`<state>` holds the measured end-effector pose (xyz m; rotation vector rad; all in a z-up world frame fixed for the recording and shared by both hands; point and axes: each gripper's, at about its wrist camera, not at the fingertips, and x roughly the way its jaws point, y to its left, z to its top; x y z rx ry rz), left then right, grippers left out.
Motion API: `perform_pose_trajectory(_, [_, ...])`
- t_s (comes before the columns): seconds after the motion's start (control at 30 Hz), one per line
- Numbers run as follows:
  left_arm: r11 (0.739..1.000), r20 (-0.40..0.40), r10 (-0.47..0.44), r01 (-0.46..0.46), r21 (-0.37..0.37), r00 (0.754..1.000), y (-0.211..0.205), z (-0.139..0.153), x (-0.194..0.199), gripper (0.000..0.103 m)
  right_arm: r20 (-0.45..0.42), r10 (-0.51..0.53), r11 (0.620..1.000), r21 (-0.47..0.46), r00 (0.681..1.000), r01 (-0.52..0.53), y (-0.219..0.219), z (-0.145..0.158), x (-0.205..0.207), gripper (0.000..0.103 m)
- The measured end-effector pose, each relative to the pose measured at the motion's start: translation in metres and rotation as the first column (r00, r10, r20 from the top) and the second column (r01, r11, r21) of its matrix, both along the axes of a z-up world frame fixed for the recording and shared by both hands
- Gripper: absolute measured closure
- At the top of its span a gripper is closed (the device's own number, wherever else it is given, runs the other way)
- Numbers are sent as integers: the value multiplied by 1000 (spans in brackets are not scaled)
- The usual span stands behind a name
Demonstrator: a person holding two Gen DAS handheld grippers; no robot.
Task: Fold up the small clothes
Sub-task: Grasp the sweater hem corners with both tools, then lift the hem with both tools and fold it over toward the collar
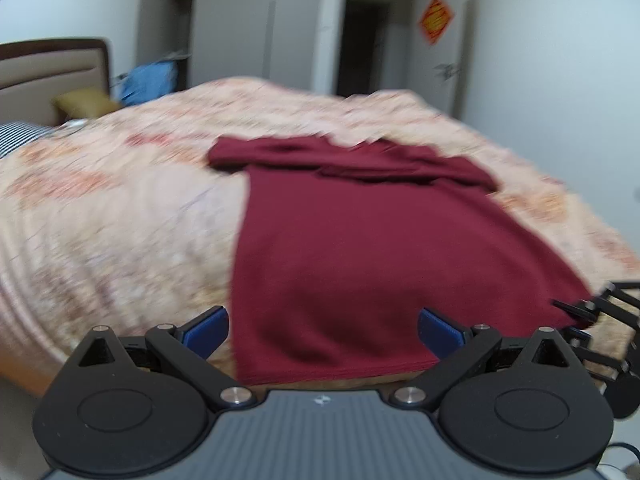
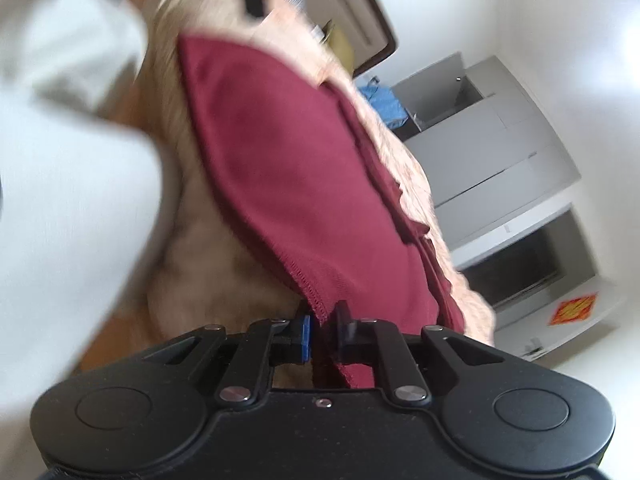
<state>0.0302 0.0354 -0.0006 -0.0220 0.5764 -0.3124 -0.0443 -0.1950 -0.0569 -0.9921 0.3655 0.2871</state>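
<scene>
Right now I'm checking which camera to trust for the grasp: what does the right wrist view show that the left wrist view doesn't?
Only the right wrist view shows the right gripper shut on the hemmed corner of the maroon shirt, stitching visible between its fingers.

Only the left wrist view shows the left gripper open, hovering at the shirt's near hem, plus the folded-in sleeves at the far end and a dark doorway.

Both show the shirt lying on the floral bedspread, the headboard, and the red door decoration.

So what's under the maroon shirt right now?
The maroon shirt lies on the floral bedspread, which shows all around it. Anything beneath the shirt itself is covered.
</scene>
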Motion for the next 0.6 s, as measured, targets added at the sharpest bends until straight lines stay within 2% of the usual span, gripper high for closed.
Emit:
perform_pose_trajectory(0.07, [999,38,-45,46,-10,998,-6,-1,-7,0,-44,-20,987,158,999,27,-7,27,8,92])
perform_pose_trajectory(0.13, [996,68,-85,85,8,994,-16,-3,-13,0,-93,-40,950,306,995,67,-15,53,20,93])
perform_pose_trajectory(0.27, [986,85,-148,140,94,985,-46,-13,-18,0,-145,-47,872,476,988,112,-27,94,43,93])
perform_pose_trajectory(0.4, [975,127,-140,114,193,982,-78,-25,-14,0,-177,-36,810,572,984,132,-32,123,61,93])
perform_pose_trajectory(0.5, [961,156,-125,80,265,980,-97,-33,-8,1,-175,-29,793,595,984,130,-32,138,68,93])
perform_pose_trajectory(0.53, [956,157,-122,74,283,980,-101,-35,-5,3,-173,-30,791,598,985,129,-32,141,68,93])
perform_pose_trajectory(0.6, [947,147,-103,52,317,984,-104,-39,1,14,-170,-33,782,610,985,131,-34,146,67,94])
